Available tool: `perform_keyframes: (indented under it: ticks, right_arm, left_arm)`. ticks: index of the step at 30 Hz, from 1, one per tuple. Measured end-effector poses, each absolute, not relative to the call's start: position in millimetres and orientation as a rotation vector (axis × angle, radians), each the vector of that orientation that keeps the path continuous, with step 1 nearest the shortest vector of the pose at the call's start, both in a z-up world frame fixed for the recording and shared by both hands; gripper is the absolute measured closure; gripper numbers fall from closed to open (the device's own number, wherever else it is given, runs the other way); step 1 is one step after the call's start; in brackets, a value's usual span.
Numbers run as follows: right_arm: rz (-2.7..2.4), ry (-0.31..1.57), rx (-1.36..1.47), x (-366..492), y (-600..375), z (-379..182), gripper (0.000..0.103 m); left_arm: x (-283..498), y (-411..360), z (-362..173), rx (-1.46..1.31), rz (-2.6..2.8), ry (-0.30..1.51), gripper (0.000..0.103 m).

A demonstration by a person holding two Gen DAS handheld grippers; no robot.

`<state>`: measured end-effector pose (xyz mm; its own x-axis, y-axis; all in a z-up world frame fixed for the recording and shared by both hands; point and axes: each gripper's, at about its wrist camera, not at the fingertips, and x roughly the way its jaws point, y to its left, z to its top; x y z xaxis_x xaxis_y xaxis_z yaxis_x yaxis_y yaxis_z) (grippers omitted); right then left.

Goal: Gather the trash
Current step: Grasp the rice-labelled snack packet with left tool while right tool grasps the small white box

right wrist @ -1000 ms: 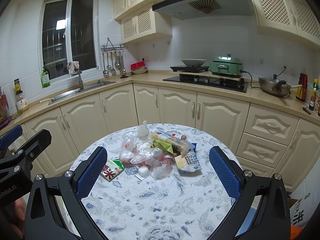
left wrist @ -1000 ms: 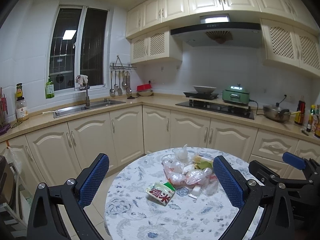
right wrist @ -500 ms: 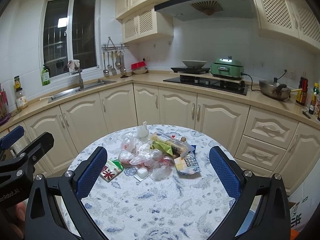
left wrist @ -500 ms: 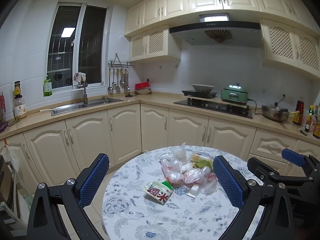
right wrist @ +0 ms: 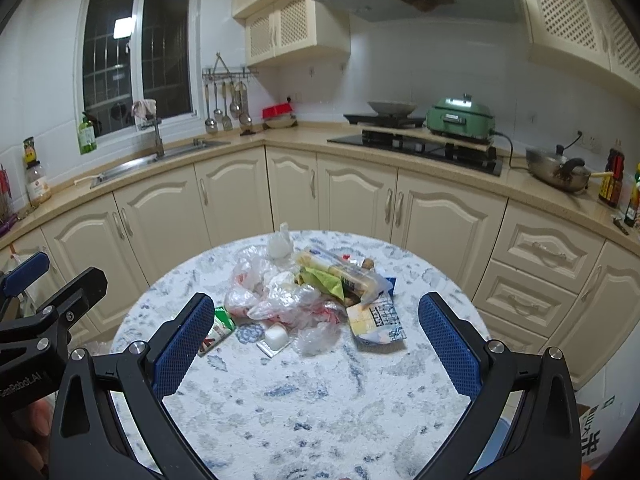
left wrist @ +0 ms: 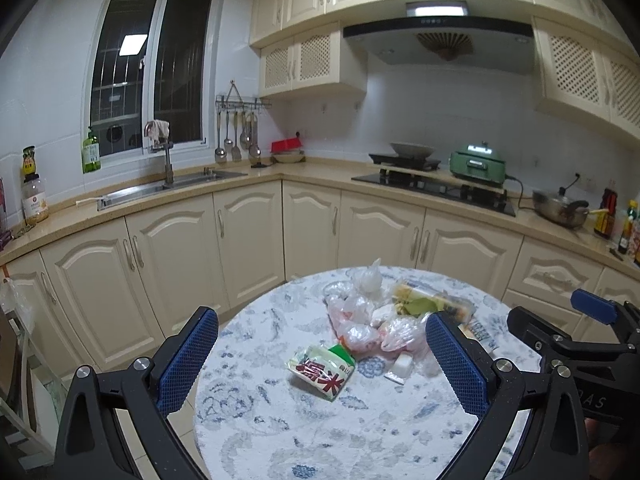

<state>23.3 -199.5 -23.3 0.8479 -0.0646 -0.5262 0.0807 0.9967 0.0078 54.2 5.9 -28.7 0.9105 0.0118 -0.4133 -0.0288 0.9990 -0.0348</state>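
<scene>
Little shifts since a second ago: the trash pile [right wrist: 304, 292] sits a touch lower in both views, heaped near the far edge of the round table [right wrist: 320, 408]. A red-and-green packet [left wrist: 322, 370] lies at the pile's left side, a torn yellow wrapper [right wrist: 376, 320] at its right. Both the left tool [left wrist: 320, 364] and right tool [right wrist: 312, 344] hang open and empty above the table's near edge.
</scene>
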Motion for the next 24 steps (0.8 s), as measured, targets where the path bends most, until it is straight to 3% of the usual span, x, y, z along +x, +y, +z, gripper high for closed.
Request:
perform_keyframes:
  ticks: [5,13,24]
  right_arm:
    - [-0.083,0.615,0.032,46,-205,-49,0.001]
    - [-0.049,0.775,0.059,91,-211,-109,0.017]
    - [-0.018,0.886,0.110,133,-213,-157,0.021]
  left_arm:
    - [86,11,-48,-0.034,0.032,0.494,0.001]
    - [146,18,-91,-0.009,0.045,0.644,0.001]
    - [231,6,-144,0.111,0.022,0.773,0.001]
